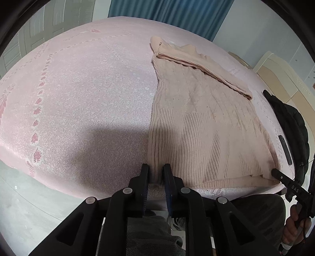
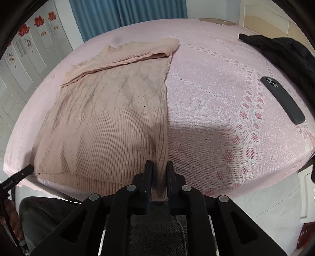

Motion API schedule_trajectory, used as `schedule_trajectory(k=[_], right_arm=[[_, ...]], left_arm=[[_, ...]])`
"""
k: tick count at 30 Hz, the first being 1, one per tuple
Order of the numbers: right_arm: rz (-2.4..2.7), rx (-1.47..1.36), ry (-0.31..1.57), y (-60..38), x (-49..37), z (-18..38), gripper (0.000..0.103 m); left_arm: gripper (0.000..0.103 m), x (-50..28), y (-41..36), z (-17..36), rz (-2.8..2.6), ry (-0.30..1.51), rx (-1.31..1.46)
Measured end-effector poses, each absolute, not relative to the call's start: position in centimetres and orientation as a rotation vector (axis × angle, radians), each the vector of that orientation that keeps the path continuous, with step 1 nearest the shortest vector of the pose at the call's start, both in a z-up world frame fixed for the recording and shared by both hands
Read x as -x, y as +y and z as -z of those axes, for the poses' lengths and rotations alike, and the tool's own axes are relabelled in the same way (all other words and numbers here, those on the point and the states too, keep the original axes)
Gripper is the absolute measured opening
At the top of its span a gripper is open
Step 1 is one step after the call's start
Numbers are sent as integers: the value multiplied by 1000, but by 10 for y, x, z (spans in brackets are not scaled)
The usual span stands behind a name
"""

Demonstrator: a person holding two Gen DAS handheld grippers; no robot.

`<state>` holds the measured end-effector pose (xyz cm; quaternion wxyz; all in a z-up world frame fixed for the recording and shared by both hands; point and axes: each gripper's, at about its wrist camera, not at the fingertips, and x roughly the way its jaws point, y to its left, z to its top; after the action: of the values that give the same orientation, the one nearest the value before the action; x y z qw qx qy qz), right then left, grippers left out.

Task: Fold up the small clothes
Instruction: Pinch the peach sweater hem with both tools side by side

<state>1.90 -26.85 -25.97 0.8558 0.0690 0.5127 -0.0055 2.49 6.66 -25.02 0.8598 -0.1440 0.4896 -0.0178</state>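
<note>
I see a pink sweater (image 1: 198,122) lying flat on the bed (image 1: 78,88). It sits near the edge of the bed, close to me. One sleeve (image 1: 198,65) is folded across the far part of the sweater. The sweater has a diamond knit at the far end and plain ribs at the near end.

My left tongs (image 1: 156,173) are narrow and pinch the near left corner of the sweater. A bit of the ribbed hem sits between the two fingers (image 1: 144,173). My right tongs (image 2: 159,173) are narrow too and pinch the near right corner. The knit runs between those fingers (image 2: 170,173), right at the bed's near edge.

From the left camera I can see the tip of the right tongs at the other corner of the hem, and a hand (image 1: 295,224) holding the handle. From the right camera I see the tip of the left tongs (image 2: 26,170) at the left corner.

A dark phone (image 2: 283,99) lies on the bed to the right of the sweater, well apart from it. A black jacket (image 2: 279,51) lies farther off, near the far right edge. Blue curtains (image 2: 126,15) hang past the far side of the bed. White doors (image 2: 23,59) with red flower stickers stand on the left.
</note>
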Motion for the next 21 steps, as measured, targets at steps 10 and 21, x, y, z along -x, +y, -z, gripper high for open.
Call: schedule_trajectory(k=[10, 21], right_arm=[[-15, -149, 1093, -270, -18, 261, 23], [-22, -110, 1106, -263, -14, 262, 30]], left_arm=[[17, -22, 65, 249, 33, 1029, 300], [20, -23, 73, 252, 58, 1029, 357]])
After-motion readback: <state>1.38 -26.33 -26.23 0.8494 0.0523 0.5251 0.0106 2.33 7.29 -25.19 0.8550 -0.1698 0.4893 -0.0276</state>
